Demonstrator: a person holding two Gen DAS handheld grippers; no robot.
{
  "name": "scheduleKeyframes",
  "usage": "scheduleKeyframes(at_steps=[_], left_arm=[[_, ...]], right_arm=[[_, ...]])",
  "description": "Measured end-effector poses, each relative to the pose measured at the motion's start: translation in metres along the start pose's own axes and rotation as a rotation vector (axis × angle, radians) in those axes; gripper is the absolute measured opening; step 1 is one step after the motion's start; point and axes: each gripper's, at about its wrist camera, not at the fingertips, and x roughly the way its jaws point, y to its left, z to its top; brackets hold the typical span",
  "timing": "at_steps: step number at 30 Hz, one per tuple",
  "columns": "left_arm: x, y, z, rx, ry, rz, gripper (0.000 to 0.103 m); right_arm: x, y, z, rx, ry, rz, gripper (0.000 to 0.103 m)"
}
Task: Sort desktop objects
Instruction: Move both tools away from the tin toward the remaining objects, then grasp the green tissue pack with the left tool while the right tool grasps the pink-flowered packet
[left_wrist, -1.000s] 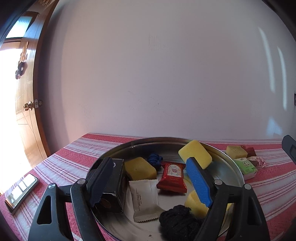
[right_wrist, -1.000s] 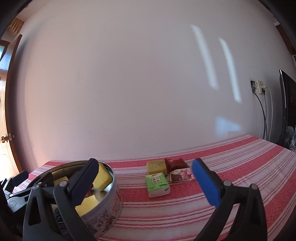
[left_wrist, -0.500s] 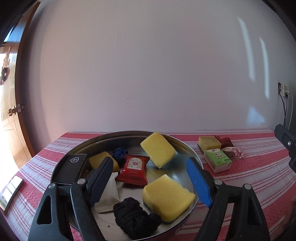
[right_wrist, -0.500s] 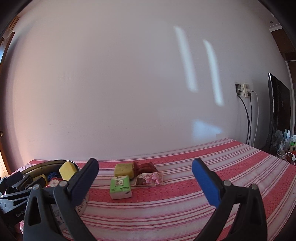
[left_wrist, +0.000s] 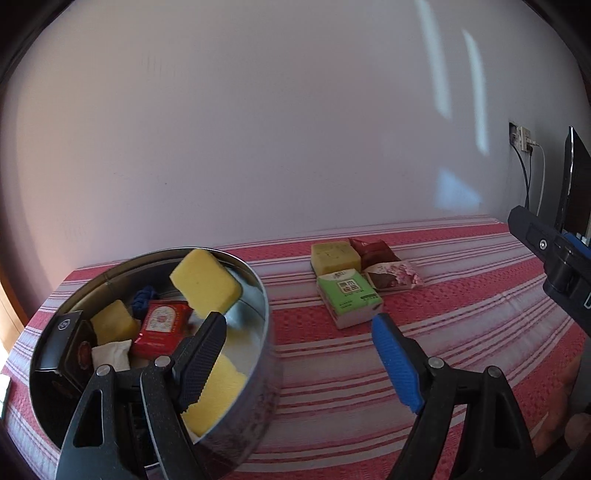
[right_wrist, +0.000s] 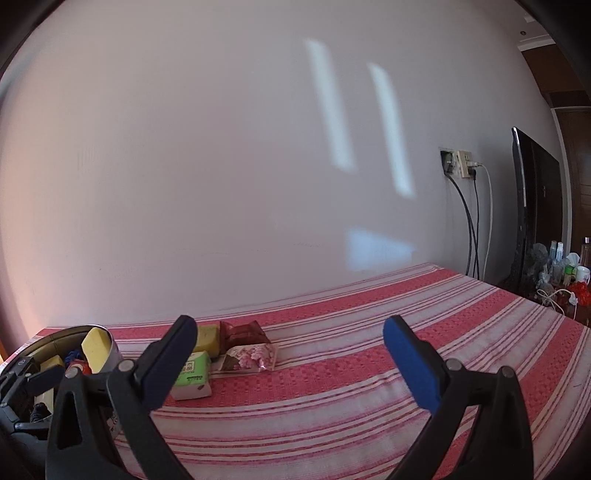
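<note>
A round metal tin (left_wrist: 255, 291) at the left holds yellow sponges (left_wrist: 205, 282), a red packet (left_wrist: 162, 326), a black box (left_wrist: 68, 343), a white sachet and a blue cord. On the striped cloth to its right lie a green tissue pack (left_wrist: 347, 297), a yellow sponge (left_wrist: 334, 255), a dark red packet (left_wrist: 375, 251) and a pink floral packet (left_wrist: 397, 277). My left gripper (left_wrist: 295, 350) is open over the tin's right rim, holding nothing. My right gripper (right_wrist: 291, 360) is open and empty, low over the cloth, with the tissue pack (right_wrist: 194, 373) and floral packet (right_wrist: 251, 356) ahead of it to the left.
A white wall runs behind the red and white striped tablecloth (right_wrist: 369, 369). At the right are a wall socket with cables (right_wrist: 460, 164), a dark monitor (right_wrist: 535, 206) and several bottles (right_wrist: 561, 262). The right gripper's body (left_wrist: 554, 258) shows at the left view's right edge.
The left gripper has swung right, from over the tin's middle to its right rim, so the loose items come into front view. The right gripper has also turned right, leaving the tin at its left edge.
</note>
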Motion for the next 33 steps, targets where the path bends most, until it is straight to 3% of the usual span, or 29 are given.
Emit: scheduleKeyframes(at_steps=[7,11,17,23,28,29,31,33], left_arm=[[0.032,-0.041,0.014,0.045,0.061,-0.052,0.083],[0.062,-0.054,0.025,-0.002,0.140,-0.095,0.083],[0.117,-0.042,0.033,-0.163,0.289,-0.060,0.083],[0.153,-0.034,0.029,-0.227,0.395,-0.053,0.081],[0.156,-0.033,0.030,-0.233,0.394,-0.036,0.081],[0.155,-0.032,0.029,-0.236,0.391,-0.033,0.079],[0.151,-0.029,0.028,-0.230,0.383,-0.013,0.056],[0.149,-0.029,0.027,-0.218,0.374,-0.057,0.051]], right_arm=[[0.004,-0.030,0.004,0.109,0.025,-0.069,0.102],[0.004,-0.045,0.005,0.170,0.031,-0.105,0.102],[0.009,-0.056,0.005,0.216,0.060,-0.123,0.102],[0.014,-0.059,0.003,0.240,0.091,-0.106,0.102],[0.016,-0.060,0.002,0.263,0.114,-0.095,0.102],[0.016,-0.061,0.002,0.269,0.116,-0.095,0.102],[0.016,-0.062,0.002,0.274,0.121,-0.095,0.103],[0.017,-0.062,0.002,0.274,0.126,-0.097,0.102]])
